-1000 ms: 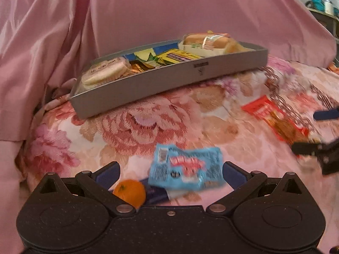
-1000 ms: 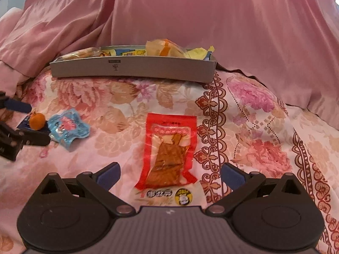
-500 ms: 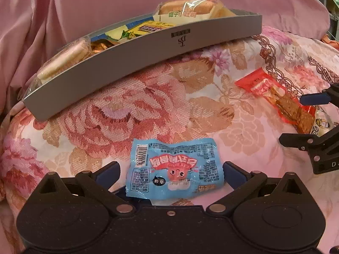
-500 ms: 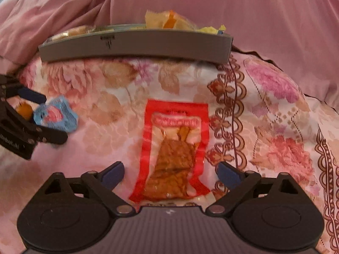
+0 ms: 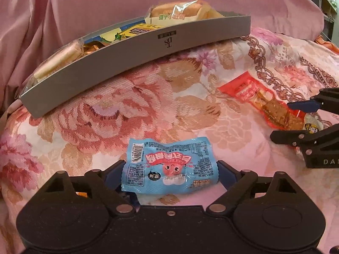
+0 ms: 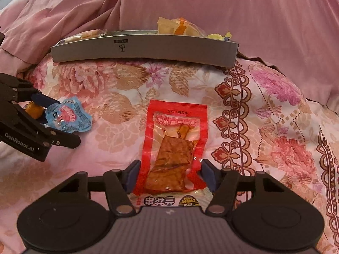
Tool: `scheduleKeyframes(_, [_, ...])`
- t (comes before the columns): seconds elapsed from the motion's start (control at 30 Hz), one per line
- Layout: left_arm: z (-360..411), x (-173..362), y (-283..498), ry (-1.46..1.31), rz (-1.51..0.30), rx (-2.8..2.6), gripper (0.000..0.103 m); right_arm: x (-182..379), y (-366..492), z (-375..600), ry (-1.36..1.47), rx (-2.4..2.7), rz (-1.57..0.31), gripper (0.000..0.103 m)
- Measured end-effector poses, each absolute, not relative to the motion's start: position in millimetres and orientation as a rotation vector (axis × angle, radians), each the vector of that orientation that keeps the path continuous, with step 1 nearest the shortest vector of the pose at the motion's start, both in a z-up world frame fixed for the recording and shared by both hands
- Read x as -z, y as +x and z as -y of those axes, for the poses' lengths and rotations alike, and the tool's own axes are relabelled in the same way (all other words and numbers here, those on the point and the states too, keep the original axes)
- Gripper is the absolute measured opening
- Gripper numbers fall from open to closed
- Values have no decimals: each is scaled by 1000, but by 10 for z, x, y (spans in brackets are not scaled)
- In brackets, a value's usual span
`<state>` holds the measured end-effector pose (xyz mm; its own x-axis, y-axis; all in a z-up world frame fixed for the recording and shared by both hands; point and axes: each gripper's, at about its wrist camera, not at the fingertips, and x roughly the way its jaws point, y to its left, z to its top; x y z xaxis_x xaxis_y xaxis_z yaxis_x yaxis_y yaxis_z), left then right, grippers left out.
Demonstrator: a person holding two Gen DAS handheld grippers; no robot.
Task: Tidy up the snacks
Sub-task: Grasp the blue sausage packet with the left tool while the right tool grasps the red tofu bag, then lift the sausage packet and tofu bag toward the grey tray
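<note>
A blue snack packet point(image 5: 169, 165) lies on the floral cloth between the fingers of my left gripper point(image 5: 170, 170), whose jaws stand open around it; it also shows in the right wrist view point(image 6: 67, 116). A red snack packet point(image 6: 171, 148) lies between the fingers of my right gripper point(image 6: 170, 174), which is open around its near end; it also shows in the left wrist view point(image 5: 262, 101). A grey tray point(image 5: 135, 59) with several snacks stands at the back, also in the right wrist view point(image 6: 144, 50).
A small orange object point(image 6: 32, 110) lies inside the left gripper, behind the blue packet. Pink draped fabric point(image 6: 190, 4) rises behind the tray. The floral cloth point(image 6: 275, 127) extends to the right.
Both grippers have moved forward and lower over their packets. The jaws of both have narrowed around the packets.
</note>
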<state>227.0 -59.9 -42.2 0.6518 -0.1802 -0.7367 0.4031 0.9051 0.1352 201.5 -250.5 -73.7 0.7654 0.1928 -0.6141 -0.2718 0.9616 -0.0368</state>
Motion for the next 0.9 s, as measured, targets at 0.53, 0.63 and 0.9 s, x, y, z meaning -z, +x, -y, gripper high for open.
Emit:
scheduleKeyframes(0.53, [464,505,1446,249,-817,388,91,720,1471,2357,-197,-356,-665,65])
scheduleKeyframes(0.63, [383,541,1277,230,-816,394,91,730,1300,2294,-242,-396,-660,66])
scheduleKeyframes(0.9, [376,572,1323,226,-818,382,102,721,1275,2282,-231,-446,-681,77])
